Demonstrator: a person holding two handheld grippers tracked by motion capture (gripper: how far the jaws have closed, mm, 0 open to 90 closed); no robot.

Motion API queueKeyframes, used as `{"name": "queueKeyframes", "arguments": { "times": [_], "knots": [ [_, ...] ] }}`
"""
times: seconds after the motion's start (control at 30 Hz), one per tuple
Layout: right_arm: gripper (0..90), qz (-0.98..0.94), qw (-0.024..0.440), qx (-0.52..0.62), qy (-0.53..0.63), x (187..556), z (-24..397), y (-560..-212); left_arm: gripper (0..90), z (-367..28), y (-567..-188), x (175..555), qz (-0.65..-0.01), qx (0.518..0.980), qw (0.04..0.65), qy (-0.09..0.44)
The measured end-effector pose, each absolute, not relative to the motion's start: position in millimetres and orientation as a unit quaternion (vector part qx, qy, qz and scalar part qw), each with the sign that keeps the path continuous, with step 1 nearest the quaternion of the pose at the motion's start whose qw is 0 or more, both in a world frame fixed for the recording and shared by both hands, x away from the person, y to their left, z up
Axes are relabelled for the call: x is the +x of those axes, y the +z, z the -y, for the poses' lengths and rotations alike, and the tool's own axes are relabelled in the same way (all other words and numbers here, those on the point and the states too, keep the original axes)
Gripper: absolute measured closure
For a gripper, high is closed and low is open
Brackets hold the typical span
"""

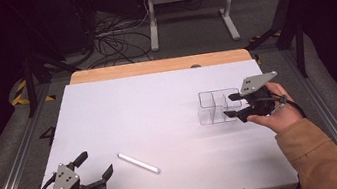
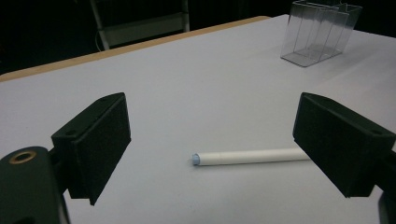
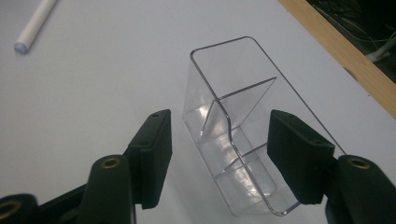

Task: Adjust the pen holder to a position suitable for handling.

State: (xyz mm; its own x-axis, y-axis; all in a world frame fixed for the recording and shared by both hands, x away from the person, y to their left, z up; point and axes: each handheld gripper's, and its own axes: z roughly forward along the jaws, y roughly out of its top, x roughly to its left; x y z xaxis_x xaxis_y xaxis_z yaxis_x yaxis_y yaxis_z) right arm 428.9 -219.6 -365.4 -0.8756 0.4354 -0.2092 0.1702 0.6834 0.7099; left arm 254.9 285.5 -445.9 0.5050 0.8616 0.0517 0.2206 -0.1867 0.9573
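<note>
A clear plastic organiser point(image 1: 216, 106) with inner dividers stands upright on the white table top point(image 1: 158, 106), at the right. My right gripper point(image 1: 231, 106) comes at it from the right, and its jaws straddle the near end of the organiser point(image 3: 233, 93). A gap shows beside one pad, so the right gripper point(image 3: 217, 154) is open. A white tube point(image 1: 139, 163) lies flat near the front, left of centre. My left gripper point(image 1: 96, 165) rests at the front left corner, open wide, with the tube point(image 2: 252, 157) just beyond its jaws and the organiser point(image 2: 320, 32) far off.
A wooden strip point(image 1: 159, 66) marks the table's far edge. Behind it on the floor stand a white desk frame point(image 1: 188, 0) and loose cables point(image 1: 113, 42). Metal rails run along both sides of the table. A sleeved forearm point(image 1: 317, 158) enters at the bottom right.
</note>
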Motion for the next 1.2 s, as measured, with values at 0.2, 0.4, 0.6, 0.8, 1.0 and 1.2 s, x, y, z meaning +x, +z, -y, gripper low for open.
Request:
{"name": "queueKeyframes", "arguments": {
  "times": [0.2,0.4,0.6,0.8,1.0,1.2],
  "knots": [
    [48.3,-0.917,0.187,0.143,0.322,438.4,212.3,-364.0,12.1,-286.0,-446.2,255.3,-0.386,0.701,0.510,0.315],
    [55.0,-0.927,0.174,0.126,0.307,446.8,203.7,-367.0,12.5,-286.2,-446.0,254.9,-0.386,0.700,0.510,0.317],
    [61.7,-0.936,0.160,0.124,0.287,457.5,198.9,-374.6,12.6,-286.2,-446.3,255.4,-0.387,0.700,0.510,0.315],
    [66.9,-0.946,0.153,0.116,0.262,465.7,193.5,-380.6,12.6,-286.4,-446.6,255.7,-0.390,0.700,0.509,0.314],
    [70.1,-0.956,0.138,0.104,0.239,471.9,184.8,-387.0,12.6,-286.6,-446.5,255.5,-0.390,0.700,0.509,0.315],
    [68.8,-0.961,0.130,0.102,0.223,477.4,179.0,-393.7,12.6,-286.3,-446.8,255.7,-0.390,0.701,0.509,0.314]
  ]
}}
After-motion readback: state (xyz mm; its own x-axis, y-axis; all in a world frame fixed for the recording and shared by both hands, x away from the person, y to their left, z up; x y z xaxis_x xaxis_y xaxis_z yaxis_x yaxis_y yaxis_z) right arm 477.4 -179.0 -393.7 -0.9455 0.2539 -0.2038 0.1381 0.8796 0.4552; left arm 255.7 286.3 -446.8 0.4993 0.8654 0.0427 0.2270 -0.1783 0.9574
